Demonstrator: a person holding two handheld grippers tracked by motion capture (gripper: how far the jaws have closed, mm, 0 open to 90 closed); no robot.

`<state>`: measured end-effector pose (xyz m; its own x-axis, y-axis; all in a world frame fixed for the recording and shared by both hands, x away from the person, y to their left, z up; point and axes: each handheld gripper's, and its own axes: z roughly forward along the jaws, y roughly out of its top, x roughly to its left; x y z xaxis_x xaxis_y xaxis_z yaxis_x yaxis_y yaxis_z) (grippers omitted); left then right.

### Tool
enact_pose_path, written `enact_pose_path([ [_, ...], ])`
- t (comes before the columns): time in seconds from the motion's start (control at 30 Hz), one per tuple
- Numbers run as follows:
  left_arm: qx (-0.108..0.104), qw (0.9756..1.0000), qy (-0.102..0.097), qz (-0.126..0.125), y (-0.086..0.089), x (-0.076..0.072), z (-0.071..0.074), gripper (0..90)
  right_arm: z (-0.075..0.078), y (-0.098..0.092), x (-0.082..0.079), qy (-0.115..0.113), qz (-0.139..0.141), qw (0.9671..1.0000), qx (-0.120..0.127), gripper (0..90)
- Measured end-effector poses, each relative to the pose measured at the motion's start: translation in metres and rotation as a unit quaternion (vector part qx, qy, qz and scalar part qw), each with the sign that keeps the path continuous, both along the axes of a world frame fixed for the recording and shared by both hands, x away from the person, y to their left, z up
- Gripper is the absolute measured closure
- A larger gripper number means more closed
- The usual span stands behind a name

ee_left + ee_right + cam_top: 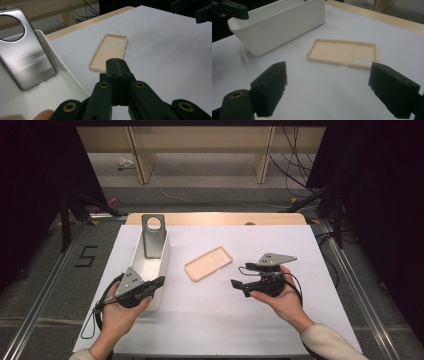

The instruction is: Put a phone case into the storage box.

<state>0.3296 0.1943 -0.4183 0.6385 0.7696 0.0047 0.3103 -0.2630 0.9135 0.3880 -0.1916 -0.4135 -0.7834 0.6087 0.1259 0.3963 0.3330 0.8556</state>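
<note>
beige rubbery phone case lying open-side up between two grippers
left gripper at eight o'clock, jaws pressed together on nothing; right gripper at four o'clock, jaws spread wide.

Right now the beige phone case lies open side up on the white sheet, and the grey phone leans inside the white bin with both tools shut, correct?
Not quite: only the left tool is shut. The right tool is open, its jaws wide apart in the right gripper view. The beige phone case does lie open side up, and the grey phone leans in the white bin.

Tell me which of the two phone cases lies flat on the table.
The beige phone case, open side up; the silver one leans inside the white bin.
</note>
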Motion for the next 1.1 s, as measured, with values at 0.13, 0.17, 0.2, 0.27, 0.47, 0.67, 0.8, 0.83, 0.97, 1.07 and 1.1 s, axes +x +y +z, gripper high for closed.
enact_pose_path([
  [0.13,0.003,1.0000,0.003,-0.001,-0.001,0.001,-0.001,89.8,0.002,0.007,0.002,-0.004,0.009,0.9999,-0.005,26.8],
  [0.17,0.004,1.0000,0.003,-0.002,-0.002,0.001,-0.002,89.8,0.002,0.012,0.003,-0.005,0.014,0.9999,-0.008,34.3],
  [0.2,0.004,1.0000,0.003,-0.002,-0.002,0.001,-0.002,89.8,0.002,0.015,0.004,-0.006,0.015,0.9998,-0.011,39.6],
  [0.27,0.004,1.0000,0.006,-0.001,-0.002,0.002,-0.003,89.8,0.002,0.021,0.007,-0.008,0.019,0.9997,-0.014,48.5],
  [0.47,0.005,1.0000,0.007,-0.001,-0.002,0.002,-0.004,89.8,0.002,0.049,0.022,0.016,0.041,0.9978,-0.050,85.1],
  [0.67,0.004,1.0000,0.008,-0.002,-0.002,0.003,-0.004,89.8,-0.002,0.072,0.033,0.042,0.042,0.9953,-0.077,90.0],
  [0.8,0.005,1.0000,0.007,-0.002,-0.003,0.003,-0.004,89.8,-0.008,0.087,0.044,0.051,0.038,0.9934,-0.095,90.0],
  [0.83,0.005,1.0000,0.007,-0.002,-0.003,0.003,-0.004,89.8,-0.011,0.092,0.050,0.058,0.036,0.9925,-0.101,90.0],
  [0.97,0.006,0.9999,0.008,-0.003,-0.003,0.004,-0.005,89.8,-0.017,0.099,0.059,0.068,0.032,0.9909,-0.112,90.0],
  [1.07,0.006,0.9999,0.008,-0.003,-0.003,0.004,-0.005,89.8,-0.020,0.103,0.062,0.070,0.030,0.9902,-0.117,90.0],
  [1.1,0.006,0.9999,0.008,-0.003,-0.003,0.004,-0.005,89.8,-0.022,0.105,0.064,0.071,0.029,0.9898,-0.120,90.0],
])
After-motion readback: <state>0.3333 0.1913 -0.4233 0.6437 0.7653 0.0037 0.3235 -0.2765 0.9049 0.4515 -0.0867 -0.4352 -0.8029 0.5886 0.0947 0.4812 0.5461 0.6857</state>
